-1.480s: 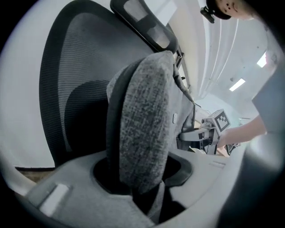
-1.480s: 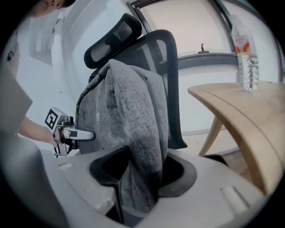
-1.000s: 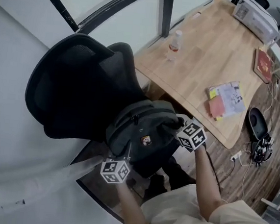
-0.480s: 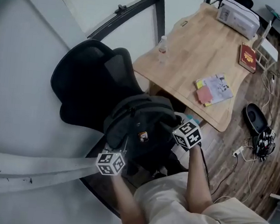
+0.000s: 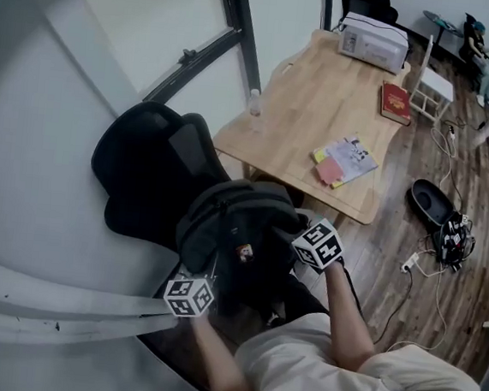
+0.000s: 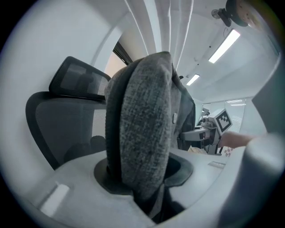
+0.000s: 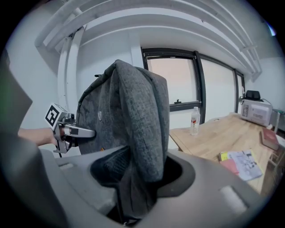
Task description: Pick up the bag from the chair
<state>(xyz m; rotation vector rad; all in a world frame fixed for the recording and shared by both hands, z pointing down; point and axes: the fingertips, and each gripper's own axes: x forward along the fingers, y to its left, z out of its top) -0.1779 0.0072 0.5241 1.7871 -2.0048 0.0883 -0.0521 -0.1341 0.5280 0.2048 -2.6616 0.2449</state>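
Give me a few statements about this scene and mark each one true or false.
1. The left gripper and the right gripper are both shut on the grey bag. True.
2. The water bottle lies on the floor. False: it stands upright on the wooden table, near its edge.
3. A red book lies on the table. True.
4. The chair beside the bag is white. False: it is black.
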